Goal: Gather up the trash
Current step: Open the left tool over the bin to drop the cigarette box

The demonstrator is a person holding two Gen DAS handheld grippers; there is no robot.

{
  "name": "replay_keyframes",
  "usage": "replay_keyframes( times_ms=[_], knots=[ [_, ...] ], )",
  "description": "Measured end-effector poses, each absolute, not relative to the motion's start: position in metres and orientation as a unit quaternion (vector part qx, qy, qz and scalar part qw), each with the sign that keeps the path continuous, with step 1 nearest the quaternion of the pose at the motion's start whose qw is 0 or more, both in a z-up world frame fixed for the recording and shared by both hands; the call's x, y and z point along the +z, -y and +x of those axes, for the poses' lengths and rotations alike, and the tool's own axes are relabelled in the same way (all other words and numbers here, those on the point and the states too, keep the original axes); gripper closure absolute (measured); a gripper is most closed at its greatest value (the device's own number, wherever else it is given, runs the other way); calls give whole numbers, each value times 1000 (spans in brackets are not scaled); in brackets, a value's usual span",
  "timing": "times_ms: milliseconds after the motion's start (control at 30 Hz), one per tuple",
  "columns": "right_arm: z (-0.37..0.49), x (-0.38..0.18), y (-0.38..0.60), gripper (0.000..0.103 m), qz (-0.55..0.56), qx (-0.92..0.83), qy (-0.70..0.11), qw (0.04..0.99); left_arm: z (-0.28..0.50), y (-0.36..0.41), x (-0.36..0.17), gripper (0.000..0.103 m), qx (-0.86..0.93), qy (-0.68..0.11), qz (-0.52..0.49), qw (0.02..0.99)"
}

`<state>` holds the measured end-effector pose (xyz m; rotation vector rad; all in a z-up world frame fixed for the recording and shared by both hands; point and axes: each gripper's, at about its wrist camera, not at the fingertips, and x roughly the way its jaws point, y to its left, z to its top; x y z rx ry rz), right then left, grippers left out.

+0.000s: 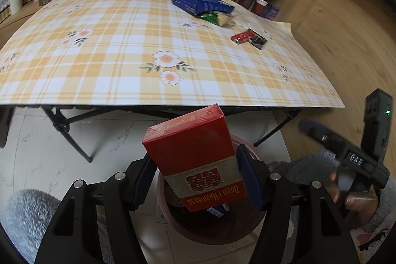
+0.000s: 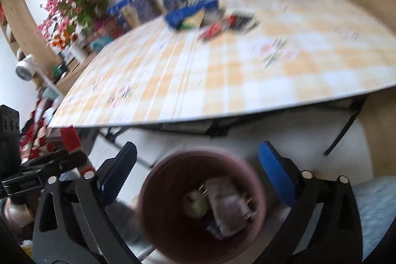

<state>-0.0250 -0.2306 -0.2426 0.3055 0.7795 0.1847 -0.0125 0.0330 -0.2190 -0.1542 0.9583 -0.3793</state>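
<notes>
Left gripper point(image 1: 198, 180): pinching red cigarette pack point(image 1: 195, 155) by its sides, tilted, directly over brown bin point(image 1: 210, 227) on floor at table's near edge. Right gripper point(image 2: 195, 177): jaws spread wide, nothing between, above same bin. Remaining on checked tablecloth point(image 1: 123, 53), far right: blue box point(image 1: 201, 3), small red wrapper point(image 1: 242, 36)

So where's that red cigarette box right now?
In the left wrist view, the red cigarette box is clamped in the left gripper, held over the brown bin just in front of the table's near edge.
</notes>
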Motion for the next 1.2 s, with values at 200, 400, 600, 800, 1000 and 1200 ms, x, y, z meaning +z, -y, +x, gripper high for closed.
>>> replay_keyframes(
  times_ms=[200,400,600,800,1000,1200],
  knots=[
    [-23,-239,242,6,117,22,-349,929,-2,-2,-225,40,-224,-445,-42,866],
    [-19,-248,249,6,104,-6,-352,930,-4,19,-266,40,-243,-489,-6,838],
    [-15,-256,255,6,116,-15,-366,923,-1,28,-278,41,-248,-515,13,820],
    [-15,-258,258,6,122,-20,-368,922,3,30,-280,44,-254,-520,12,815],
    [-16,-258,257,6,122,-23,-369,921,0,20,-272,25,-238,-500,-2,832],
    [-17,-256,255,6,116,-14,-365,924,-1,-6,-251,12,-195,-451,-41,870]
  ],
)
